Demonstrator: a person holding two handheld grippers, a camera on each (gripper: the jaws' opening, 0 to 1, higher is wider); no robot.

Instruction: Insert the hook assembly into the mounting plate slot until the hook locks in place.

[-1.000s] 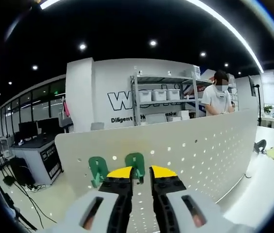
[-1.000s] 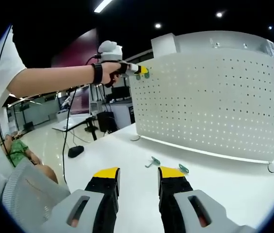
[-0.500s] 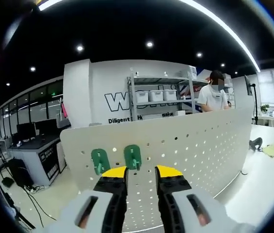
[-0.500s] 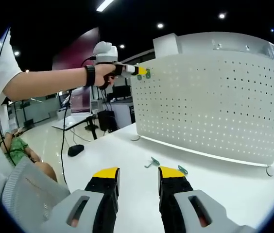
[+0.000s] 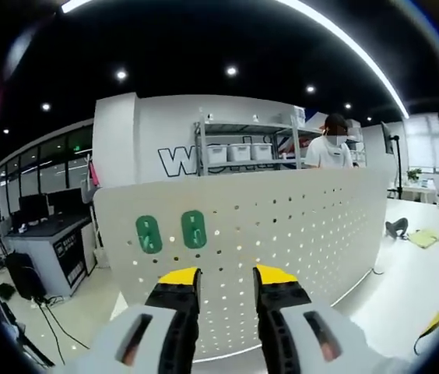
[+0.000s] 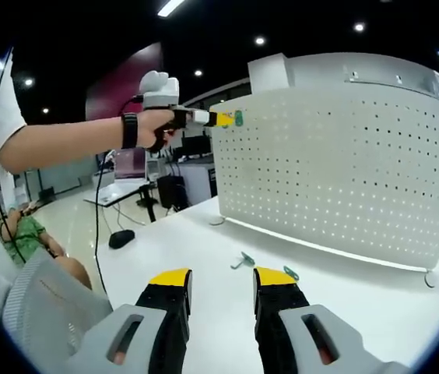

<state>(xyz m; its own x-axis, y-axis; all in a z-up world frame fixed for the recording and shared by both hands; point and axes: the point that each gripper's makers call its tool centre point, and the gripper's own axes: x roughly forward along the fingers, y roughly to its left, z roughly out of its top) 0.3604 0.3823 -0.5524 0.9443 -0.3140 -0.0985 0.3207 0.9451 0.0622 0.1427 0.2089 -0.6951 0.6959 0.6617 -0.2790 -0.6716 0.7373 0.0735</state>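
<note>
Two loose hooks [image 6: 244,259] lay at twelve o'clock, just beyond the right gripper [image 6: 222,277], its jaws spread and empty; the left gripper [image 5: 218,274] was likewise spread before the pegboard [image 5: 313,226].

left gripper [image 5: 223,274]: jaws parted, empty, raised on an outstretched arm | right gripper [image 6: 221,276]: jaws parted, empty, held low

Open tabletop, upright pegboard blocking ahead

The white table [image 6: 204,241] is lying bare around two loose green hooks [image 6: 243,259], while the perforated mounting plate [image 6: 336,164] is standing as a wall across its far side.
</note>
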